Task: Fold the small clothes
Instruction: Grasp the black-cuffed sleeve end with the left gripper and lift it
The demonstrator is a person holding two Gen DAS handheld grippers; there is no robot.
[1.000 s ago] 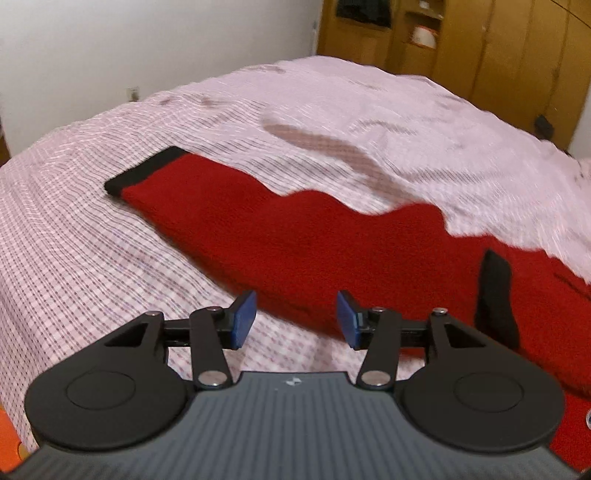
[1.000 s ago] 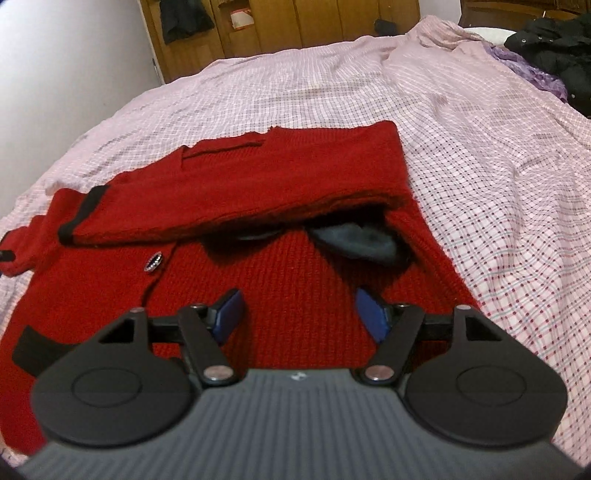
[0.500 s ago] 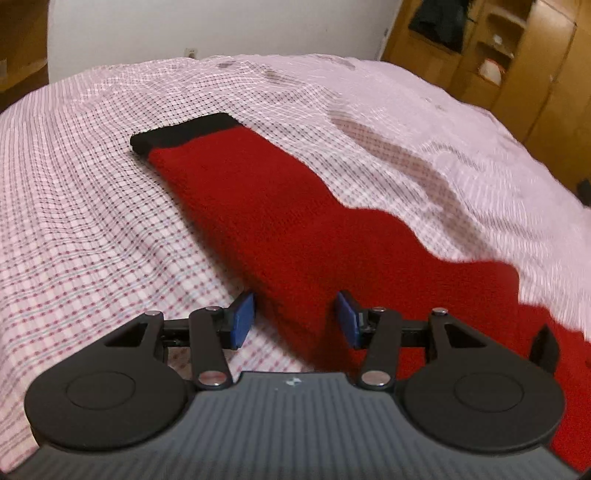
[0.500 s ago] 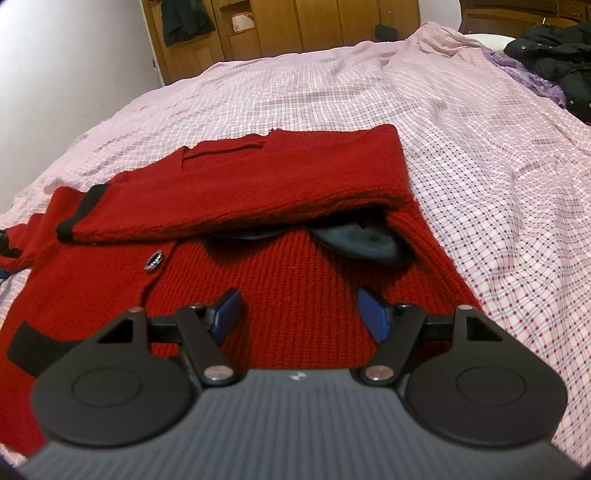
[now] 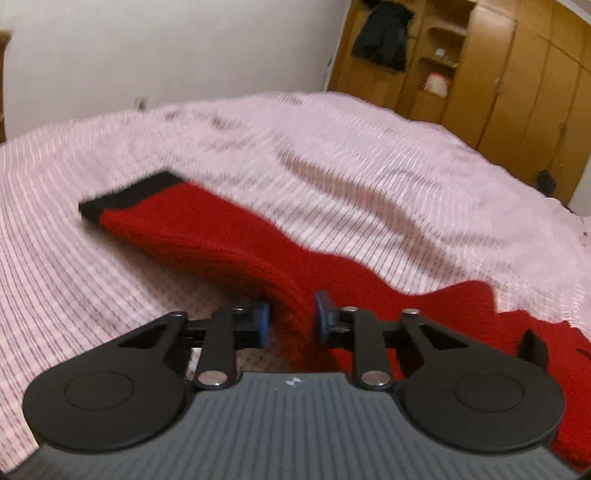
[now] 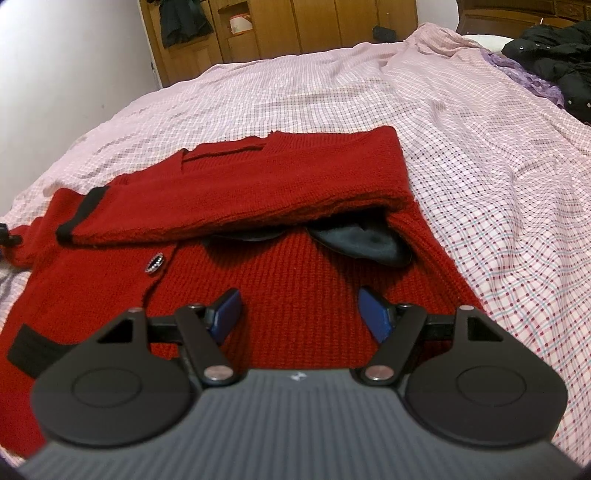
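Jaws on my left gripper (image 5: 291, 319) stand partly apart, and a raised fold of the red cardigan's sleeve (image 5: 207, 236) sits between the blue pads (image 5: 261, 324); I cannot tell whether they actually pinch the knit, as that view is blurred. On my right gripper (image 6: 298, 312) the jaws are spread wide and hold nothing, hovering over the cardigan's body.

I see the red cardigan (image 6: 280, 288) lying on the pink checked bedsheet (image 6: 480, 155), nearer the left side of the bed. One sleeve is folded across the chest, its black cuff (image 6: 79, 212) pointing left. A dark button (image 6: 155, 262) shows just below that cuff end, and a black pocket trim (image 6: 27, 349) sits near left. Dark lining (image 6: 362, 242) peeks from under the folded sleeve. In the left view the other sleeve stretches far-left, ending in a black cuff (image 5: 129, 195).

Wooden wardrobes (image 6: 325, 26) stand at the far end; dark clothes (image 6: 554, 55) are piled far right. No writing is readable anywhere.
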